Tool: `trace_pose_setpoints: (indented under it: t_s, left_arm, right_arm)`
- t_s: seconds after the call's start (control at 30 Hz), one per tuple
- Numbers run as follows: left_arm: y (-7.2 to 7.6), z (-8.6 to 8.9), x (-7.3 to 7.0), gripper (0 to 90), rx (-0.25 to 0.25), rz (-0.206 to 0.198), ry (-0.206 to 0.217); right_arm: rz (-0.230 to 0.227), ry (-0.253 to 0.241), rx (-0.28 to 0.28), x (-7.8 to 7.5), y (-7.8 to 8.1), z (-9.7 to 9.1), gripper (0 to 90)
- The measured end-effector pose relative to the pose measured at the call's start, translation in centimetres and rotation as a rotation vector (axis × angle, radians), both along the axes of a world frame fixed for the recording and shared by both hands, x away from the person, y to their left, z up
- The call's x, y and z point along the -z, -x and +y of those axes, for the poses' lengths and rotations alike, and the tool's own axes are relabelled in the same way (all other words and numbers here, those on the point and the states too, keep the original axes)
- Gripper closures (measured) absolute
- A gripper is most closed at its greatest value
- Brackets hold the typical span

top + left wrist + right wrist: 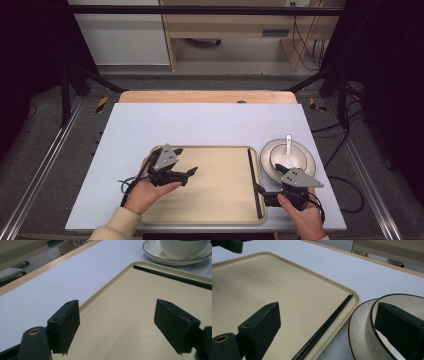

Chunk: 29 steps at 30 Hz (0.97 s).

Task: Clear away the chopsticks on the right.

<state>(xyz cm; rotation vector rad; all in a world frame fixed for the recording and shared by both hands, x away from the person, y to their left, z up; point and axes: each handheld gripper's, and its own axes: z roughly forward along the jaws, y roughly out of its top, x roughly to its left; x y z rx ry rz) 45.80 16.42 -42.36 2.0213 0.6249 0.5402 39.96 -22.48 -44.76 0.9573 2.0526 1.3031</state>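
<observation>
A beige tray point(215, 200) lies at the table's front middle, with a pair of black chopsticks point(253, 175) along its right rim. To its right a white plate point(309, 162) holds a bowl point(278, 156) with a white spoon point(288, 147) in it. My left gripper point(189, 175) hovers open over the tray's left part, nothing between its jaws point(117, 315). My right gripper point(261, 192) sits open at the tray's front right corner. In the right gripper view its jaws point(329, 320) straddle the chopsticks point(322, 331) and the bowl's near rim point(374, 305).
The table has a pale grey top point(210, 125) with a wooden strip point(207, 96) at its far edge. Black frame posts stand at both far corners, and cables trail on the floor to the right.
</observation>
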Motion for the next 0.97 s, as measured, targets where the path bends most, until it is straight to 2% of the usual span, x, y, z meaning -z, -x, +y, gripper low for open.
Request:
trace_pose_setpoints:
  t_s: [0.17, 0.43, 0.7, 0.87, 0.97]
  left_arm:
    - [0.9, 3.5, -0.1, 14.5, -0.054, -0.027, 0.051]
    - [2.1, 7.7, 0.4, 7.1, -0.125, -0.082, 0.128]
    - [3.1, 10.3, 1.1, 4.8, -0.177, -0.155, 0.183]
    - [3.8, 12.0, 2.1, 3.5, -0.21, -0.201, 0.239]
    - [4.0, 12.6, 2.7, 2.8, -0.218, -0.205, 0.256]
  right_arm:
    - [-0.002, -0.005, 0.002, 0.0, 0.0, 0.0, 6.1]
    - [-0.024, -0.024, 0.018, 0.1, -0.1, -0.1, 6.0]
    - [-0.032, -0.04, 0.036, 0.0, 0.0, -0.7, 6.0]
    - [-0.038, -0.056, 0.048, 0.0, 0.0, -1.6, 6.1]
    - [-0.04, -0.067, 0.067, -0.1, -0.1, -2.2, 6.0]
